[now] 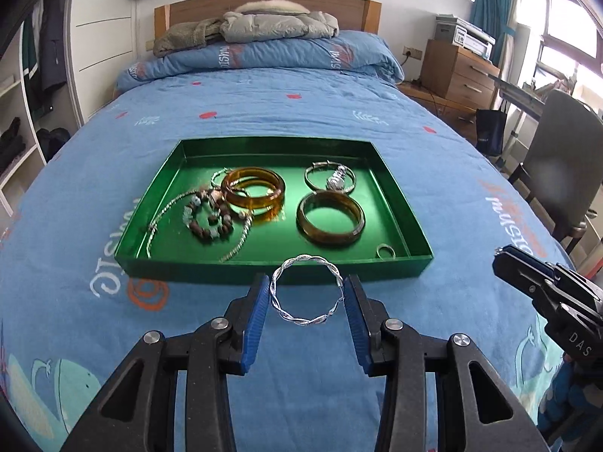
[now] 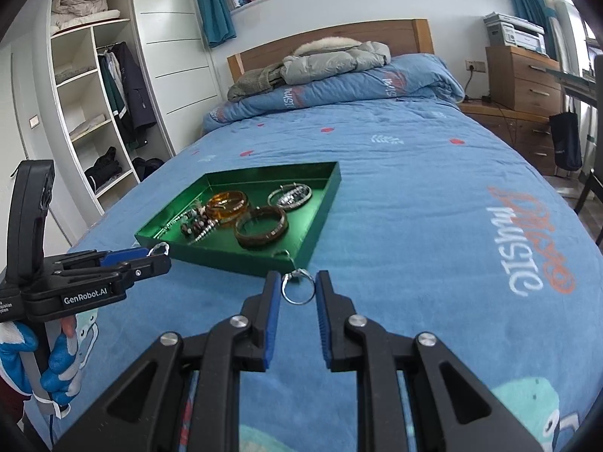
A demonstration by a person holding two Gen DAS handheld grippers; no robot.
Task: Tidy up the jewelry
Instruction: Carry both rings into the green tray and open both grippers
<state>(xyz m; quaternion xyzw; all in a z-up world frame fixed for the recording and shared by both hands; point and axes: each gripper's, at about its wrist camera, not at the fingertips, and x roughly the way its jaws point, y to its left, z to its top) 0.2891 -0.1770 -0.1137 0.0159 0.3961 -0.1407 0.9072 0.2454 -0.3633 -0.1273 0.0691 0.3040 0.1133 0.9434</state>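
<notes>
My left gripper (image 1: 307, 282) is shut on a twisted silver bangle (image 1: 306, 258), held just above the bedspread in front of the green tray (image 1: 264, 269). My right gripper (image 2: 297, 277) is shut on a small silver ring (image 2: 297, 303) near the tray's near corner (image 2: 294, 263). In the tray lie two amber bangles (image 1: 252, 188), a brown bangle (image 1: 329, 222), silver bangles (image 1: 331, 179), a bead bracelet (image 1: 207, 218), a silver chain (image 1: 162, 218) and a small ring (image 1: 385, 251). The right wrist view shows the left gripper (image 2: 150, 260) at the left, in a gloved hand (image 2: 56, 369).
The tray rests on a blue bedspread (image 1: 301, 113). A folded duvet (image 1: 264, 56) and jackets (image 1: 279, 22) lie at the headboard. A wooden nightstand (image 1: 456, 71) and a chair (image 1: 557, 158) stand to the right, an open wardrobe (image 2: 98, 113) to the left.
</notes>
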